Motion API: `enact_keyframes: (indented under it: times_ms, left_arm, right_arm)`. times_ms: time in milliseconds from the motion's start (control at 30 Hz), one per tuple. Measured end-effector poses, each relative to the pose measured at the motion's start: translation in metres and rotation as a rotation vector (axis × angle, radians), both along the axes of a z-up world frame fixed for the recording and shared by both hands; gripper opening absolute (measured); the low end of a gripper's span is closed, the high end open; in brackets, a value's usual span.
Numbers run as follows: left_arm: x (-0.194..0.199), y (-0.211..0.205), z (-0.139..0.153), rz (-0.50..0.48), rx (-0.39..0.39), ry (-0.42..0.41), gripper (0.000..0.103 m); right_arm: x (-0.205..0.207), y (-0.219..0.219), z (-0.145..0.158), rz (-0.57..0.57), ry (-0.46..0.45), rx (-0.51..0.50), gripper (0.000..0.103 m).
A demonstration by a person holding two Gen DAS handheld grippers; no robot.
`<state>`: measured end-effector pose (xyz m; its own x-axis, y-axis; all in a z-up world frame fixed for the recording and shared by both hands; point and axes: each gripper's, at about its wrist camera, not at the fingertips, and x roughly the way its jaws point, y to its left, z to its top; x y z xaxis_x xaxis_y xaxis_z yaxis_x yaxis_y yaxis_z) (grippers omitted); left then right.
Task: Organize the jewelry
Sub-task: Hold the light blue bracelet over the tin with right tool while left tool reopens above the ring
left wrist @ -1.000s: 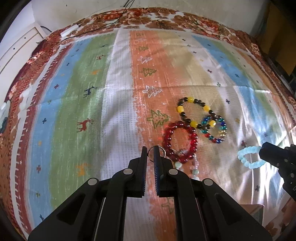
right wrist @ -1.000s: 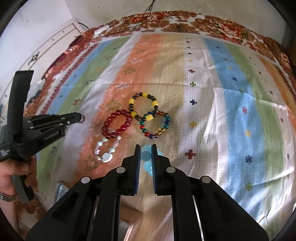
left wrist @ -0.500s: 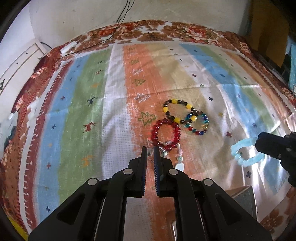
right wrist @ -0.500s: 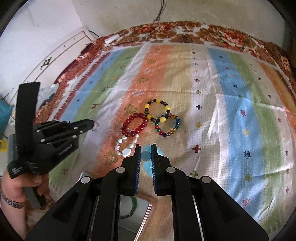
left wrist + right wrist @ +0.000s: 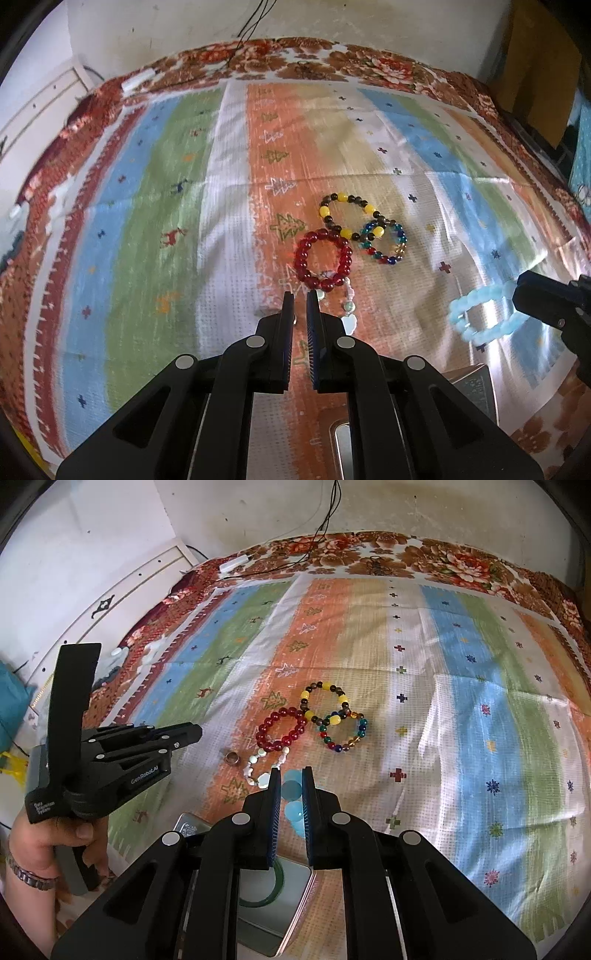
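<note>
While pinched in the right tool (image 5: 287, 794), the bracelet (image 5: 484, 315) shows translucent pale-blue beads.

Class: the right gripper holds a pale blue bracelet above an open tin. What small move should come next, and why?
Probably lower the right gripper toward the tin just beneath it, then open. The light blue bead bracelet is clamped between its fingers, and the tin already holds a green bangle.

You have five beaded bracelets — red (image 5: 281, 729), yellow-and-dark (image 5: 325, 701), multicoloured (image 5: 345, 734), white (image 5: 260, 771), pale blue (image 5: 484, 314) (one held) — plus one small metal ring (image 5: 231, 757) and one green bangle (image 5: 273, 890).
</note>
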<state>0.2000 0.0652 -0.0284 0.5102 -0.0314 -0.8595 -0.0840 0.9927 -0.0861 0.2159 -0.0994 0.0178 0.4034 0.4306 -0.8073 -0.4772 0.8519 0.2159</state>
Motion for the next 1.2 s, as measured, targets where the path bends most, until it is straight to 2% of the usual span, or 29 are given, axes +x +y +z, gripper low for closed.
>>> enact_keyframes:
  times_ms: [267, 500, 700, 867, 1067, 1200]
  left_arm:
    - [0.006, 0.007, -0.016, 0.016, 0.002, 0.060, 0.007]
    - [0.014, 0.004, -0.026, 0.001, 0.009, 0.095, 0.029]
    - [0.023, 0.008, -0.038, 0.000, 0.021, 0.136, 0.029]
    - [0.033, 0.014, -0.053, -0.002, -0.027, 0.185, 0.029]
    - [0.039, 0.012, -0.064, -0.010, 0.002, 0.215, 0.029]
    - [0.041, 0.016, -0.069, -0.004, -0.011, 0.230, 0.029]
  right_arm:
    - [0.002, 0.001, -0.003, 0.004, 0.009, -0.001, 0.012]
    - [0.006, -0.001, -0.007, 0.008, 0.025, 0.001, 0.012]
    - [0.008, 0.000, -0.010, 0.016, 0.031, -0.002, 0.012]
    - [0.013, -0.001, -0.014, 0.014, 0.040, -0.007, 0.012]
    - [0.016, 0.002, -0.016, 0.025, 0.046, -0.010, 0.012]
    - [0.018, 0.002, -0.016, 0.025, 0.048, -0.008, 0.012]
